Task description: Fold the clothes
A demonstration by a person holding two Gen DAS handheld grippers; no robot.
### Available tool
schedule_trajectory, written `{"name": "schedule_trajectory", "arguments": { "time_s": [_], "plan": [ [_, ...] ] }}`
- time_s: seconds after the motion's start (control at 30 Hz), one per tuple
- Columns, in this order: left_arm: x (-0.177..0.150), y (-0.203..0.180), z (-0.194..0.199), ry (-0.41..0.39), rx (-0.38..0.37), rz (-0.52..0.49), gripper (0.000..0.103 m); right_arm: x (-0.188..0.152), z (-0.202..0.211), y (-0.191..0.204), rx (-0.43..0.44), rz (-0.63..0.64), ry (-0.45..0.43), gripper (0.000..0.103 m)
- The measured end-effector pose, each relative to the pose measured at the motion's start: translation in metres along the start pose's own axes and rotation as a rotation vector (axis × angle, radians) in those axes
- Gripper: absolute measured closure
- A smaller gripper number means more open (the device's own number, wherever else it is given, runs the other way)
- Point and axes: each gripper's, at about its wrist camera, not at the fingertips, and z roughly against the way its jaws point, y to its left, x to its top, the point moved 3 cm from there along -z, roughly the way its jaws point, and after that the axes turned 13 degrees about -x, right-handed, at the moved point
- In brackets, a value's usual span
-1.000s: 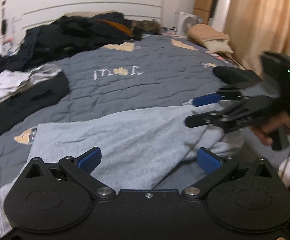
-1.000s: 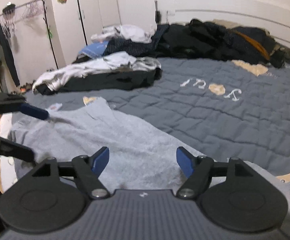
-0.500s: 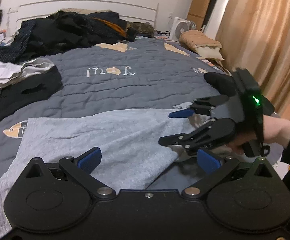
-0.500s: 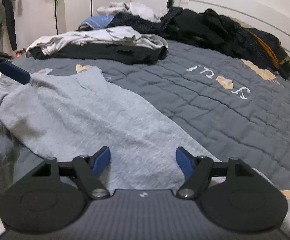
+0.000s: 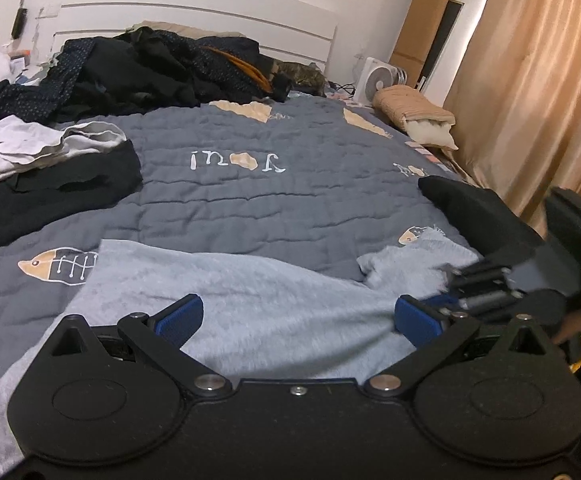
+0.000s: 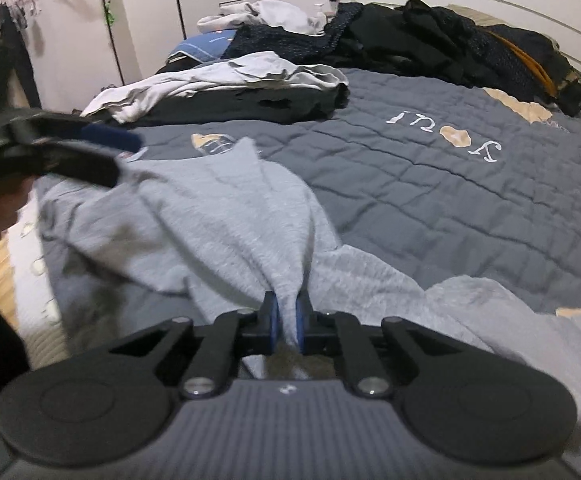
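1. We see a grey quilt [image 5: 274,208] covering the bed.
2. A light blue shirt [image 6: 226,216] lies on its near edge (rumpled).
3. Our right gripper [image 6: 286,322] pinches a shirt fold.
4. Our left gripper [image 5: 296,318] hovers spread wide above it.

I see a bed [image 5: 290,208] under a grey quilt. On it: a light-grey garment [image 5: 258,300] at the near edge, black trousers [image 5: 50,196] left, dark clothes [image 5: 150,68] heaped by the headboard.
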Motion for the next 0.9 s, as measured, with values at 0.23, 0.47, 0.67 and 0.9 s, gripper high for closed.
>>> {"name": "schedule_trajectory", "arguments": {
  "time_s": [0.23, 0.47, 0.67, 0.9],
  "plan": [
    [-0.001, -0.007, 0.001, 0.003, -0.021, -0.007, 0.000, -0.046, 0.035, 0.026, -0.003, 0.076, 0.146, 0.096],
    [-0.004, -0.020, -0.007, 0.025, -0.045, -0.032, 0.000, -0.050, 0.056, -0.017, -0.137, -0.148, 0.070, 0.092],
    [-0.010, -0.032, -0.015, 0.054, -0.071, -0.060, 0.000, -0.042, 0.055, -0.057, -0.247, -0.286, -0.018, 0.078],
    [-0.012, -0.034, -0.027, 0.078, -0.075, -0.076, 0.000, -0.022, 0.026, -0.064, -0.191, -0.361, -0.028, 0.056]
  ]
}}
